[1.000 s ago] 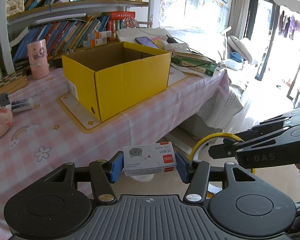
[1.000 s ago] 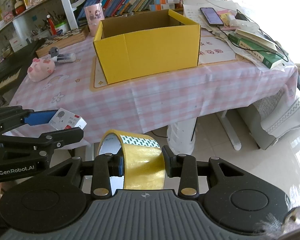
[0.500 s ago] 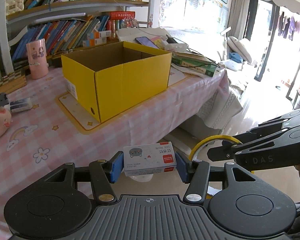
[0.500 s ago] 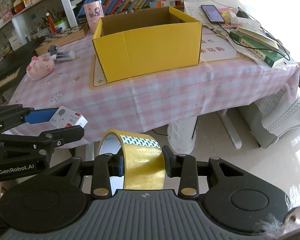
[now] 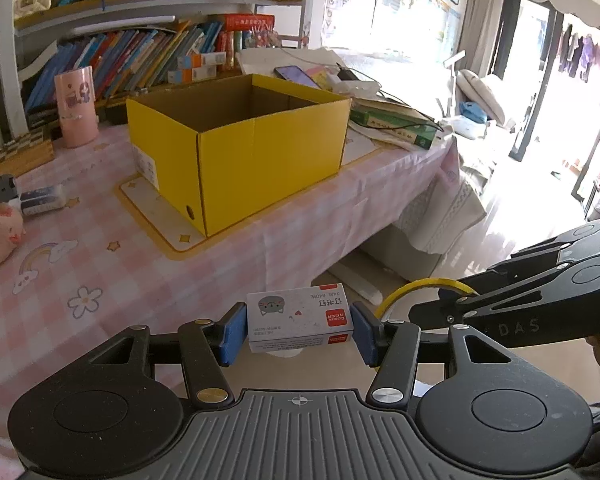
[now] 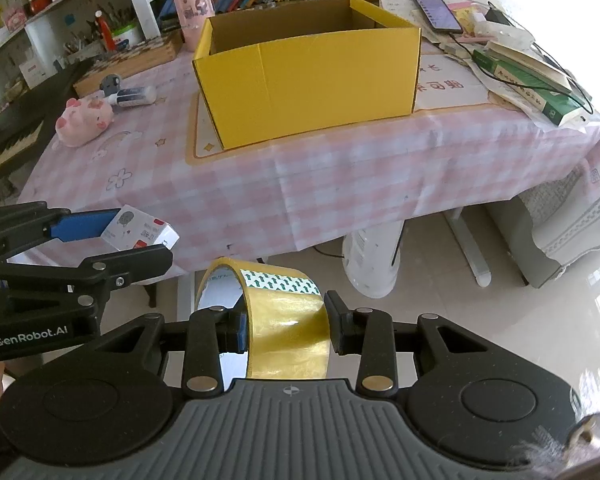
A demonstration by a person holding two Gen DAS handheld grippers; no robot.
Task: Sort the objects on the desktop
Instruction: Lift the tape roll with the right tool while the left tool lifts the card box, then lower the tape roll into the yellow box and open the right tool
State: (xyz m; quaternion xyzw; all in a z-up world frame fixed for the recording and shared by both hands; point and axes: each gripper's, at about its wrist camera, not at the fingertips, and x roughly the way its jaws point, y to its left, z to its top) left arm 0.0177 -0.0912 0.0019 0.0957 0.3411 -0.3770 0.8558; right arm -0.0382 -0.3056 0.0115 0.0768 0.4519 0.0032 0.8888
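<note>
Pink checked tablecloth (image 5: 100, 248) under yellow box (image 5: 236, 148), bookshelves (image 5: 148, 56) behind

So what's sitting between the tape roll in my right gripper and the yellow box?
In the right wrist view, only bare pink checked tablecloth lies between the tape roll and the yellow box.

right tool (image 6: 286, 330) clamps tape roll (image 6: 288, 344) | left tool (image 6: 112, 240) clamps staple box (image 6: 142, 232) | yellow box (image 6: 312, 80) on table (image 6: 340, 184)

Behind the bench stands a bookshelf (image 5: 148, 60) of slanting books. A white fan base (image 6: 374, 264) sits on the glossy floor (image 6: 500, 340) beneath.
</note>
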